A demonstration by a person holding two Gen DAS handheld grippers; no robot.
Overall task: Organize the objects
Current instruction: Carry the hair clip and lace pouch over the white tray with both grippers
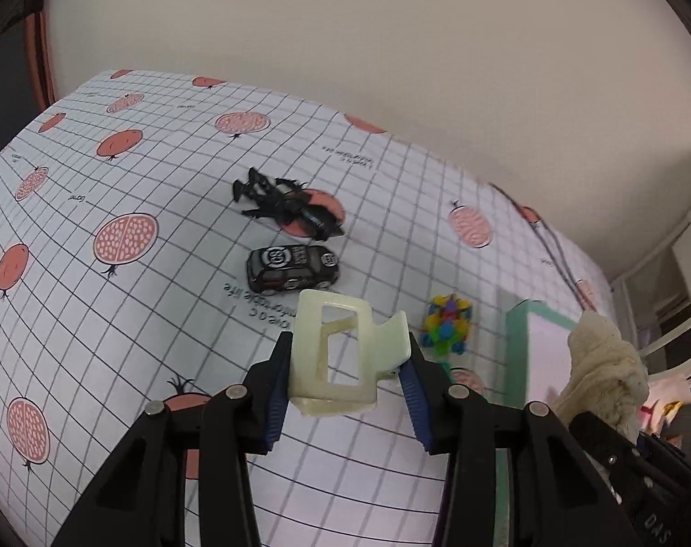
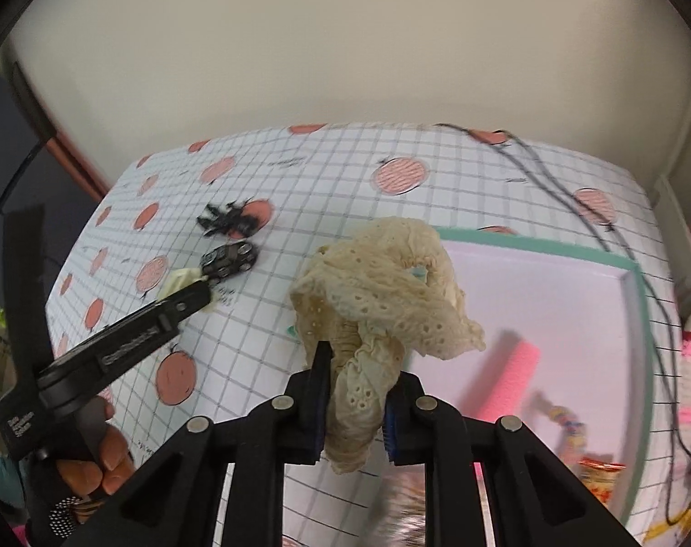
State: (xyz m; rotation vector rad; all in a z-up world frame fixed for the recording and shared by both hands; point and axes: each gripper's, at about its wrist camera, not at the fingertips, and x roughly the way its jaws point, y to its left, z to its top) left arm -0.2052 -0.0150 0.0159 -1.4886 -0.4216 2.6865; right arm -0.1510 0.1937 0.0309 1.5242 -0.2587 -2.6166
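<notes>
Gripping a pale cream hair claw clip (image 1: 340,355) between their blue pads, the left tongs (image 1: 345,392) hold it above the bench (image 1: 117,319) and its grid-and-pomegranate cloth, while the right tongs (image 2: 354,405) are clamped on a cream lace scrunchie (image 2: 381,291) at the near left edge of a mint-rimmed white tray (image 2: 637,291) that holds a pink block (image 2: 514,369). Farther out on the cloth lie a multicoloured spiky toy (image 1: 447,323) just left of the tray, then a black toy car (image 1: 293,266), and beyond it, toward the far edge, a black toy insect (image 1: 286,205).
</notes>
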